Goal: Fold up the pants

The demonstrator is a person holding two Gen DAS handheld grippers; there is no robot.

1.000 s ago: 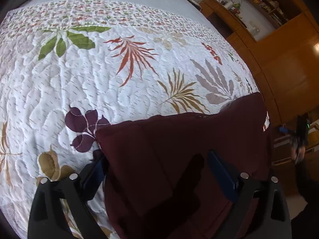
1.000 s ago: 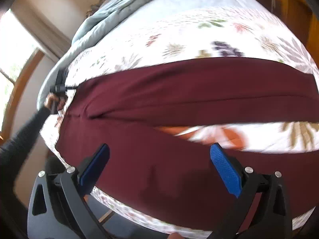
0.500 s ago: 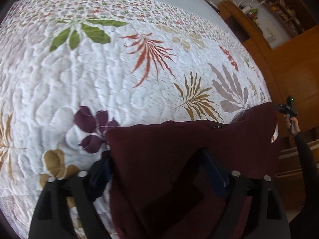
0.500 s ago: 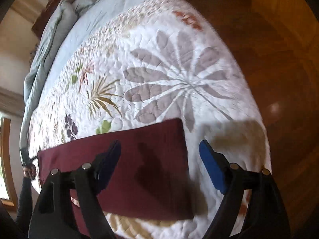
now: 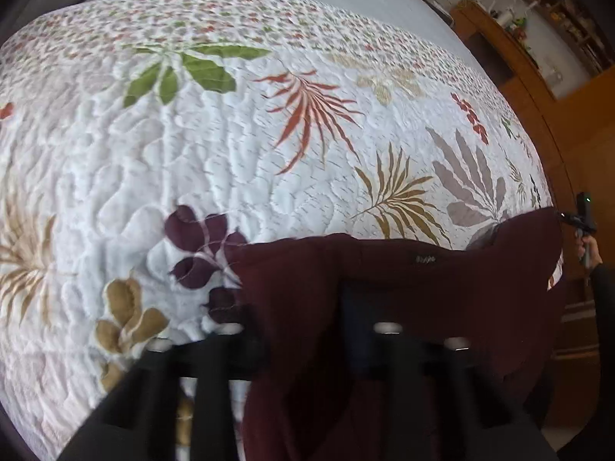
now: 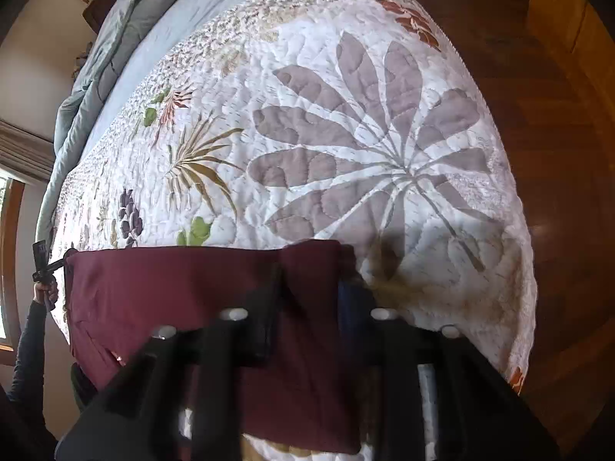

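Soft daylight is cast across the quilt (image 5: 230, 176); a shadow is thrown on it beside the pants (image 6: 215, 292). Edges are bowed, and nearby grippers are blurred.

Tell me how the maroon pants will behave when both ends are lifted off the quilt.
The pants will probably sag in the middle: the cloth already bunches between the closing jaws of the left gripper and the right gripper. They look thin and light. The quilt is textured, so dragging may catch; lifting seems safer.

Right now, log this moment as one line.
left gripper: closing on dark maroon pants | right gripper: closing on pants | surface: white leaf-print quilt
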